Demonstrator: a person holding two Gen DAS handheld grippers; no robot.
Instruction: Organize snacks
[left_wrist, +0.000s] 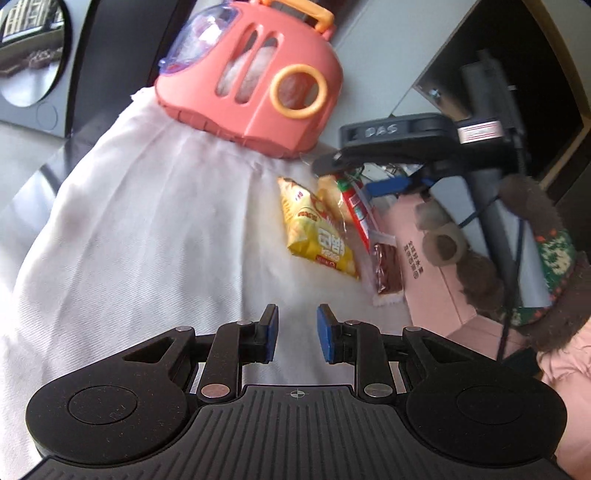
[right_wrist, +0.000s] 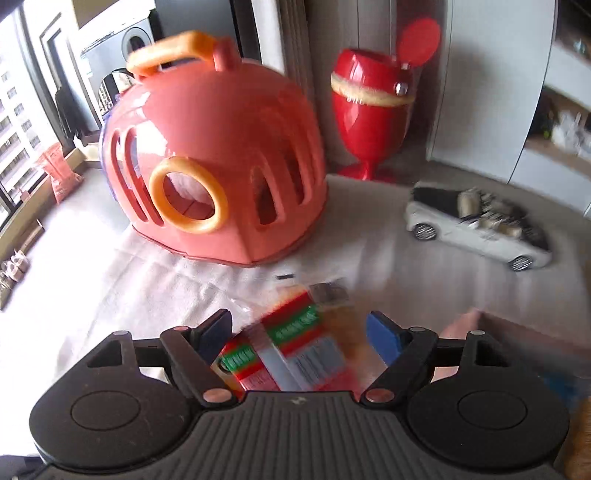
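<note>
- Spreading wide, the right claw (right_wrist: 299, 332) straddles a red-and-green snack packet (right_wrist: 284, 347); its blue pads (right_wrist: 384, 334) stand clear on either side, so nothing is gripped yet.
- Judging by its crinkled, glossy film, the packet will be light, soft and slippery; a pinch across the flat middle or a sealed end looks safer than the puffed corners, and a hard squeeze could crush what is inside.
- Nearly pressed together with only a narrow gap, the left claw (left_wrist: 297, 332) holds nothing and hovers over the white cloth (left_wrist: 147, 221) on the desk.
- Beyond it lie the other snacks: a yellow chip bag (left_wrist: 317, 236) and a clear pack of brown pieces (left_wrist: 386, 269), the pack just beside the bag and resting against a pink box (left_wrist: 432, 280).
- Further back stands a pink domed carrier (right_wrist: 229, 162) with an orange handle, perhaps the snacks' home, though that is a guess.
- A toy car (right_wrist: 476, 229) and a red cup-shaped container (right_wrist: 369, 107) sit well apart.
</note>
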